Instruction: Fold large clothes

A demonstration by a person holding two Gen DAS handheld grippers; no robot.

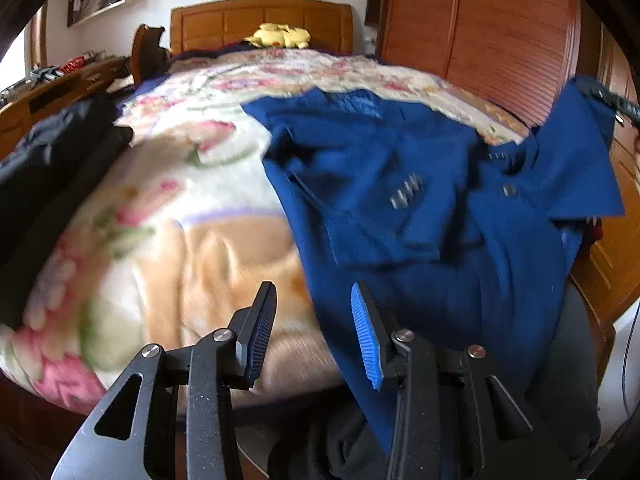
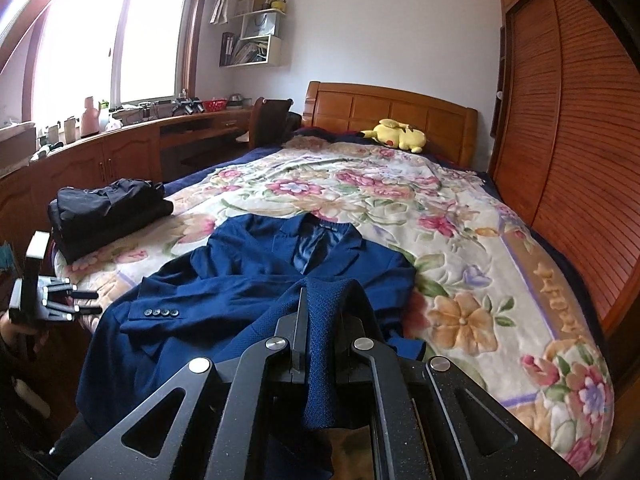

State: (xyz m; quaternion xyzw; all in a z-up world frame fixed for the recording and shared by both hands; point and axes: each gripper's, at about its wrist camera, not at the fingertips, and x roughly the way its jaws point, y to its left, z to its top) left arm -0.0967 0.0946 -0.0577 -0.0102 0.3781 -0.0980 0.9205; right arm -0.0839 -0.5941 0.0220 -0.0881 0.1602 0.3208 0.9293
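Observation:
A blue suit jacket (image 2: 256,280) lies front up on the floral blanket, collar toward the headboard, its left sleeve folded across the chest. It also shows in the left wrist view (image 1: 400,200), hanging over the bed's foot edge. My right gripper (image 2: 320,300) is shut on a fold of the jacket's blue cloth and lifts it over the jacket. My left gripper (image 1: 314,300) is open and empty, near the jacket's left hem edge. It also shows at the far left of the right wrist view (image 2: 86,302).
A pile of folded dark clothes (image 2: 108,212) sits on the bed's left side. A yellow plush toy (image 2: 396,134) lies by the wooden headboard (image 2: 392,112). A wooden wardrobe (image 2: 568,120) runs along the right. A desk (image 2: 120,148) stands under the window.

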